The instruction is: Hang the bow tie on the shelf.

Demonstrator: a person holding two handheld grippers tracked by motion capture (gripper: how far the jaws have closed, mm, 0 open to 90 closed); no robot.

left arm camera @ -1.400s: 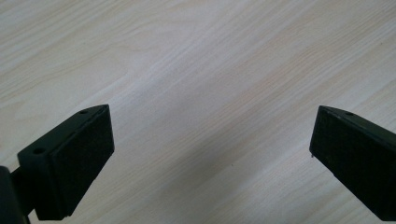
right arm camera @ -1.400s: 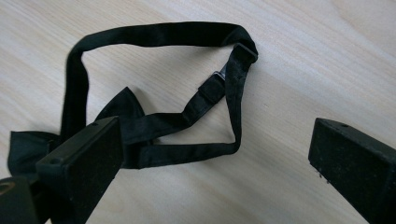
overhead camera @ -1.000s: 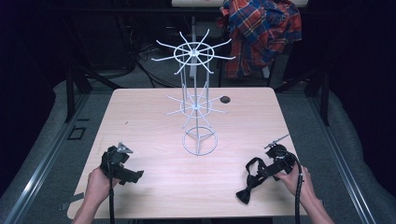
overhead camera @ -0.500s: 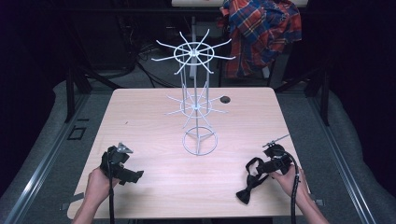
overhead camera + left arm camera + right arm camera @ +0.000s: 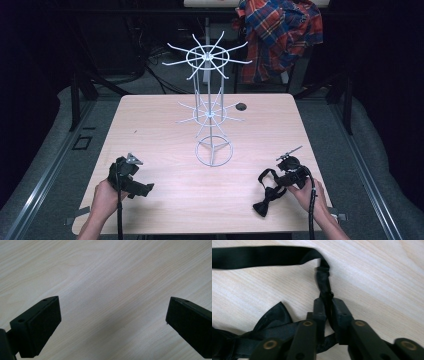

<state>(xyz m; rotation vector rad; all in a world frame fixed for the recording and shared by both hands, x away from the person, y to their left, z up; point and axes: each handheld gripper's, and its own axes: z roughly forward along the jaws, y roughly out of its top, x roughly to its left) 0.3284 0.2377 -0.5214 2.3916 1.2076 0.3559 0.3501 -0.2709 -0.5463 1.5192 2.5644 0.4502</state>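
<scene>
Pinching the strap of the black bow tie, the right gripper has just been closing its jaws, and they now press together on the thin band right at their tips, while the bow itself lies on the bench behind and to the left of them. Lifting well likely calls for a slow, straight rise so the narrow strap does not slip out, with the loop kept open for a prong of the white wire rack. Over bare bench, the left gripper rests with jaws spread wide, nothing between them.
</scene>
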